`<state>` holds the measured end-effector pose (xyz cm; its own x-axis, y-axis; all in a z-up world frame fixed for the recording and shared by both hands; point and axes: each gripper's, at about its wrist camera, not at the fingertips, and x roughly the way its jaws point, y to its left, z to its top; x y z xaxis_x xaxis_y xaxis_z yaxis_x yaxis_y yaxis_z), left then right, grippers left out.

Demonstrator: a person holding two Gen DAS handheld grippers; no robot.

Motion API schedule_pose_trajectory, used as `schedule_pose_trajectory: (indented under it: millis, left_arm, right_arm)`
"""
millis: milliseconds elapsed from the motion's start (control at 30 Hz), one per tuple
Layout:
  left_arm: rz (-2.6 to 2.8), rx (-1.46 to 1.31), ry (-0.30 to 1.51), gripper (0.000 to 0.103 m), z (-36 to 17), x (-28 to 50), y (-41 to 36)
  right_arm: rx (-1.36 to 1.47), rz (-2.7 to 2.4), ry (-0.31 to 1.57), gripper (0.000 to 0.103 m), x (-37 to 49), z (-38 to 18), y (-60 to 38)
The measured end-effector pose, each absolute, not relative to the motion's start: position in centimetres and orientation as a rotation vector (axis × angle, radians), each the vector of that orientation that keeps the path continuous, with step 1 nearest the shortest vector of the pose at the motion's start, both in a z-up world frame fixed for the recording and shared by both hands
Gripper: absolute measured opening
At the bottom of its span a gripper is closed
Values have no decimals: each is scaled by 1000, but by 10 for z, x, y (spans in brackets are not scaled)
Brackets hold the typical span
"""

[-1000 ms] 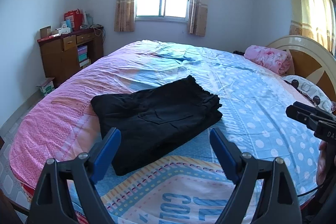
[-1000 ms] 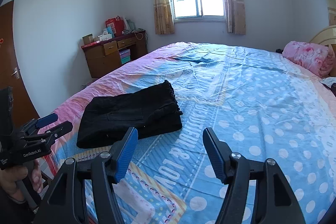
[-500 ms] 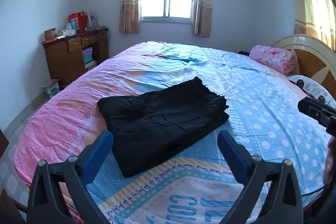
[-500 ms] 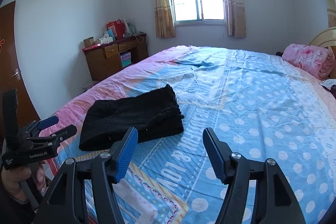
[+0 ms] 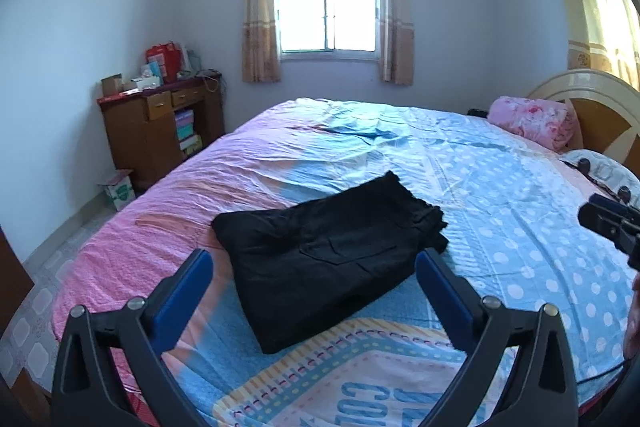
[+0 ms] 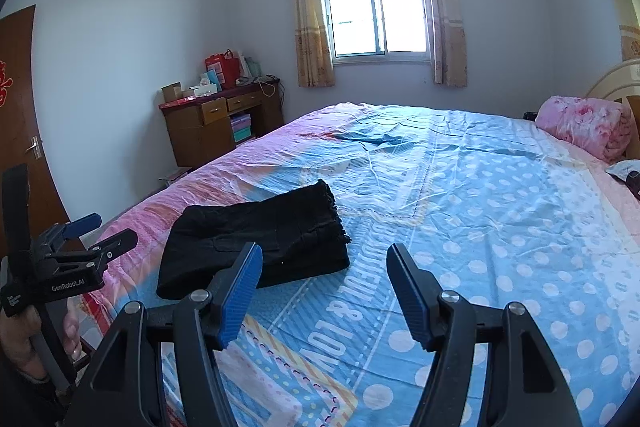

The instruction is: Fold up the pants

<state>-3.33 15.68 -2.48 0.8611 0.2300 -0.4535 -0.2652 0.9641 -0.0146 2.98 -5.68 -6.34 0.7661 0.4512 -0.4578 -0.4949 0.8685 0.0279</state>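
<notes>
Black pants (image 5: 324, 251) lie folded into a compact rectangle on the bed, near its front left side; they also show in the right wrist view (image 6: 256, 239). My left gripper (image 5: 314, 261) is open and empty, held back from the bed with the pants seen between its blue pads. My right gripper (image 6: 324, 255) is open and empty, off to the right of the pants. The left gripper shows from the side in the right wrist view (image 6: 100, 231). The right gripper's tip shows at the right edge of the left wrist view (image 5: 608, 223).
The bed (image 5: 500, 195) has a pink and blue dotted sheet. A rolled pink blanket (image 5: 532, 121) and a pillow (image 5: 608, 171) lie by the headboard. A wooden desk (image 5: 160, 131) with boxes stands at the far left wall. A brown door (image 6: 20, 131) is at the left.
Both grippers have pulled back and up from the bed, so the pants look smaller and farther. The pants have not moved.
</notes>
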Motion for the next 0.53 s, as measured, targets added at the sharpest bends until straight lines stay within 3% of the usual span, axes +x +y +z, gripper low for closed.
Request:
schedule_pose_trajectory:
  millis: [533]
  left_arm:
    - [264,-92,460,103,-26,-35,163]
  right_arm:
    - [-126,531,480,66,19,-65,-51]
